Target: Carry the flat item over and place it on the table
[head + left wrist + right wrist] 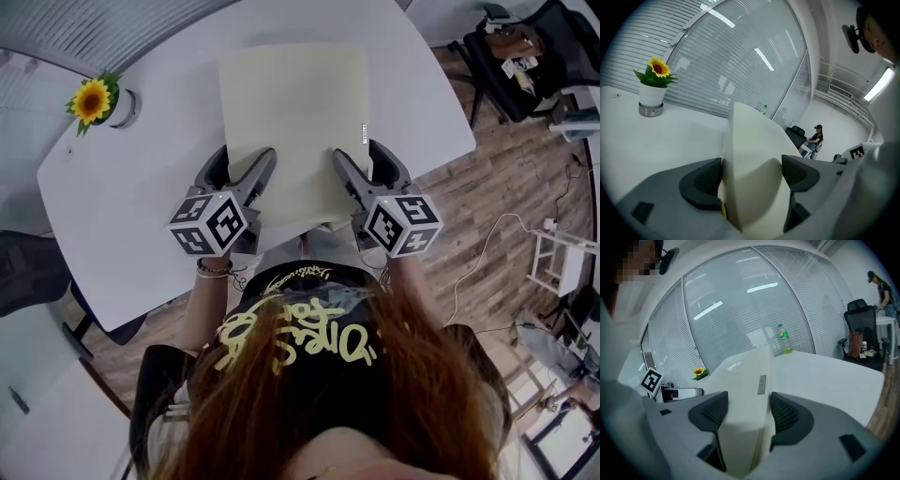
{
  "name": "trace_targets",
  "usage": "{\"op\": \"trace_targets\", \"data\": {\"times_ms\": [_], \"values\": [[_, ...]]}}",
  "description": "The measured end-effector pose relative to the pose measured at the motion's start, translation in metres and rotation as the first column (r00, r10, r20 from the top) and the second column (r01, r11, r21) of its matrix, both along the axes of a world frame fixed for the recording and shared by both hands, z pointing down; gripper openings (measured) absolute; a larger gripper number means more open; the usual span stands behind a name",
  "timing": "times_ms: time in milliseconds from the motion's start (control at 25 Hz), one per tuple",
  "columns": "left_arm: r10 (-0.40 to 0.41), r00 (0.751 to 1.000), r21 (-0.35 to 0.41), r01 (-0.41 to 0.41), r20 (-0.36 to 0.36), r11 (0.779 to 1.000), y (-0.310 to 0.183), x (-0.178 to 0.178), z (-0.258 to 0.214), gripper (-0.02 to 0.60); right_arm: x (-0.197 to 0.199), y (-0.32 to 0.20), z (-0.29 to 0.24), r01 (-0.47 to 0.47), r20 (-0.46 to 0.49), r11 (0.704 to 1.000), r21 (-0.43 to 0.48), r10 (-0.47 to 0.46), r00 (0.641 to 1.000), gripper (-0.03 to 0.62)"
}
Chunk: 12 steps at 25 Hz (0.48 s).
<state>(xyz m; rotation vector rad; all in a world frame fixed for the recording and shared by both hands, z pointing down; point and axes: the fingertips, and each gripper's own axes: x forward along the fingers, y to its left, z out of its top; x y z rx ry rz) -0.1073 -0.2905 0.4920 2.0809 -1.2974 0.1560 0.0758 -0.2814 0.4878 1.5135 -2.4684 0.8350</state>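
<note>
A flat cream pad with a small label on its right edge lies flat over the white table, its near edge past the table's front rim. Whether it rests on the tabletop I cannot tell. My left gripper is shut on its near-left corner, and my right gripper is shut on its near-right corner. In the left gripper view the pad fills the gap between the dark pads of that gripper. The right gripper view shows the pad squeezed in the same way by that gripper.
A potted sunflower stands at the table's far left corner. A green bottle stands far back on the table. An office chair with a bag is to the right on the wooden floor. A person sits in the distance.
</note>
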Motion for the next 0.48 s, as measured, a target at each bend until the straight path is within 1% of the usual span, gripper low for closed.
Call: {"op": "trace_targets", "data": {"times_ms": [280,480], "values": [[0.009,1.000,-0.026,-0.008,0.027,1.000,-0.001,0.000,0.009,0.400,-0.001,0.000,0.014,0.002,0.004,0.999,-0.045,-0.002,1.000,0.293],[0.005,1.000,-0.058,-0.004,0.025,0.998,-0.003,0.000,0.018,0.400,-0.001,-0.002,0.020,0.004,-0.003,0.998,-0.064,-0.004,1.000,0.293]]}}
